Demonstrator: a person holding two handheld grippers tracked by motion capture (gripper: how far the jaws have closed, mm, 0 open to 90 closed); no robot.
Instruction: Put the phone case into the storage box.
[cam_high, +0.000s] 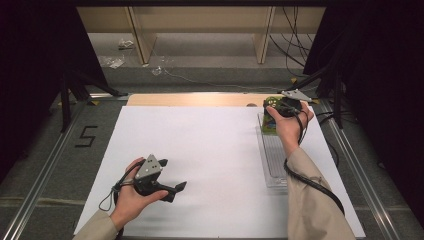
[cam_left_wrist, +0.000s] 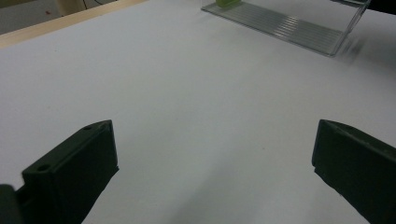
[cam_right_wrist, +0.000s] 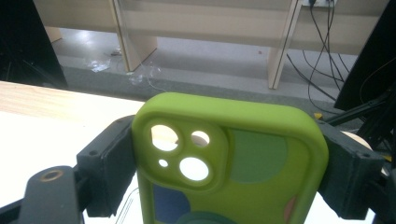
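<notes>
Nearest the lens in the right gripper view, a green phone case (cam_right_wrist: 233, 163) is seen clamped between the two black jaws, one pad pressed on each long edge. Case stands upright w/ its camera cut-outs (cam_right_wrist: 180, 151) toward the top left; rounded colour patches are printed on its back. From the high view, the right gripper (cam_high: 278, 111) is held at the far right of the white sheet (cam_high: 210, 150), over the far end of a clear plastic tray (cam_high: 272, 165) w/ a ribbed floor. Only a bit of green (cam_high: 270, 127) of the case is made out there, below the hand; whether it touches the tray can't be told.

Left gripper (cam_high: 172, 187) is held low over the near left part of the sheet, well apart from the tray. Its jaws are spread wide, w/ nothing but bare sheet between them in the left gripper view, and the tray (cam_left_wrist: 285, 25) is seen far off at the top.

Beyond the sheet a strip of wooden tabletop (cam_high: 190, 99) is visible, then wooden shelf legs (cam_high: 140, 35) and loose cables (cam_high: 295, 45) on the floor. A "5" (cam_high: 86, 136) is marked on the grey surface left of the sheet.
</notes>
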